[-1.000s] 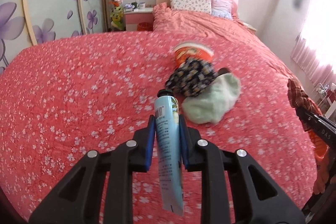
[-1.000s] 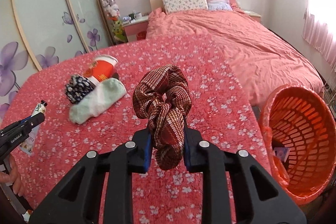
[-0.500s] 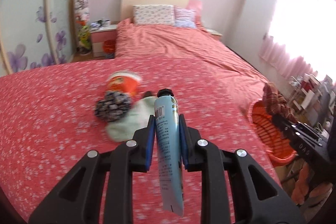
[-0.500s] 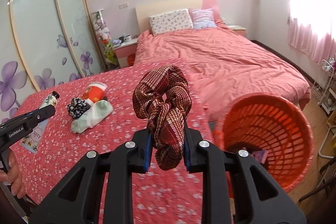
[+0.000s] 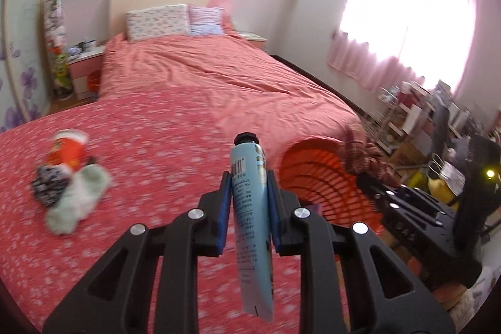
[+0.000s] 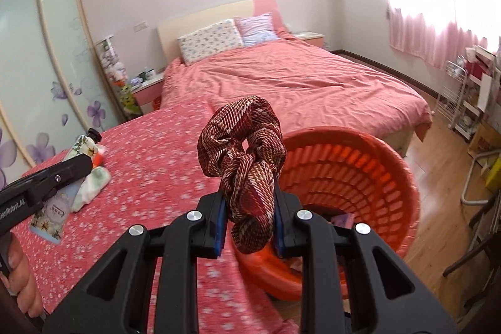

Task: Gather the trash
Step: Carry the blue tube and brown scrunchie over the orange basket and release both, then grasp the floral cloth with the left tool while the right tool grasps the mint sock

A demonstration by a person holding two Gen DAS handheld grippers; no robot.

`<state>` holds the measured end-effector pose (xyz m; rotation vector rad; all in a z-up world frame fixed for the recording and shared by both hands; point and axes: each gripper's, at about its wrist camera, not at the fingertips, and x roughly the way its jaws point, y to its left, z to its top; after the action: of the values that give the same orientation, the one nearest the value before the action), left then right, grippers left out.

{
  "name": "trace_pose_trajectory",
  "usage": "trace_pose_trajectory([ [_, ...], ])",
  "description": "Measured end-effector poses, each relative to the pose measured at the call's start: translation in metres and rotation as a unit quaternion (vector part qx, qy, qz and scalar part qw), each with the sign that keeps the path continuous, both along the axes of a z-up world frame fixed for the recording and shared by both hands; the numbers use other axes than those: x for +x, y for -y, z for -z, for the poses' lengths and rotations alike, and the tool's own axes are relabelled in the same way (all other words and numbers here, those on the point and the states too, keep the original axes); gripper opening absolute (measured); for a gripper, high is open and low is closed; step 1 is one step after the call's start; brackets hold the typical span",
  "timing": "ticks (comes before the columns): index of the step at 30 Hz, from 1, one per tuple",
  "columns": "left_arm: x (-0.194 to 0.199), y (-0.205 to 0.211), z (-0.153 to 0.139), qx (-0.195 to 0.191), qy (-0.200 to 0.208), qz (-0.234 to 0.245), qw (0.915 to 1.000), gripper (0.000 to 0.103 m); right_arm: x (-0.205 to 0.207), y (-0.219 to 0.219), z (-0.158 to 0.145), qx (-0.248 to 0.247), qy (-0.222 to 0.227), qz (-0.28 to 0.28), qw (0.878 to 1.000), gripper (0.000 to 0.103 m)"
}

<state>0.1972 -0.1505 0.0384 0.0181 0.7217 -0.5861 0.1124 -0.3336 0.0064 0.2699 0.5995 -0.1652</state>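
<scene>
Left gripper (image 5: 249, 199) pinches a blue tube (image 5: 252, 227); right gripper (image 6: 249, 208) pinches a red scrunchie (image 6: 244, 152). Both hang near the orange basket (image 6: 369, 177) beside the bed, nothing dropped yet. A cup (image 5: 67, 147) and socks (image 5: 78, 199) remain on the bed, well away from the basket.

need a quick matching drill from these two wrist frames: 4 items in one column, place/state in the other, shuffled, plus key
Items
1. tube
2. scrunchie
3. basket
4. cup

Places/states
A. lying on the floral bedspread beside a dark scrunchie and a pale green cloth
B. clamped in the right gripper
C. standing on the floor at the bed's edge
D. clamped in the left gripper, cap pointing away

Pairs: 1-D, 2-B, 3-C, 4-A
</scene>
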Motion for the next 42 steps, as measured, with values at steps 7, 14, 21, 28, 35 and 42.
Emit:
trace_pose_trajectory([
  [7, 0.003, 0.074, 0.014, -0.005, -0.011, 0.067, 0.9977, 0.022, -0.002, 0.042, 0.009, 0.021, 0.001, 0.031, 0.999, 0.024],
  [14, 0.016, 0.131, 0.039, 0.011, -0.03, 0.098, 0.9947, 0.024, 0.005, 0.072, 0.024, 0.049, -0.005, 0.051, 0.998, 0.039],
  [21, 0.038, 0.127, 0.066, 0.044, -0.046, 0.051, 0.9967, 0.042, 0.007, 0.081, 0.044, 0.057, -0.028, 0.067, 0.996, 0.056],
  [28, 0.048, 0.073, 0.071, 0.068, -0.038, -0.004, 0.9969, 0.047, 0.005, 0.069, 0.037, 0.032, -0.03, 0.065, 0.997, 0.056],
  [35, 0.052, -0.008, 0.067, 0.084, -0.026, -0.074, 0.9933, 0.055, 0.014, 0.032, 0.027, 0.004, -0.03, 0.022, 0.999, 0.056],
  [42, 0.072, -0.11, 0.062, 0.104, -0.013, -0.189, 0.9763, 0.064, 0.028, -0.02, 0.025, -0.022, -0.042, -0.028, 0.998, 0.056],
])
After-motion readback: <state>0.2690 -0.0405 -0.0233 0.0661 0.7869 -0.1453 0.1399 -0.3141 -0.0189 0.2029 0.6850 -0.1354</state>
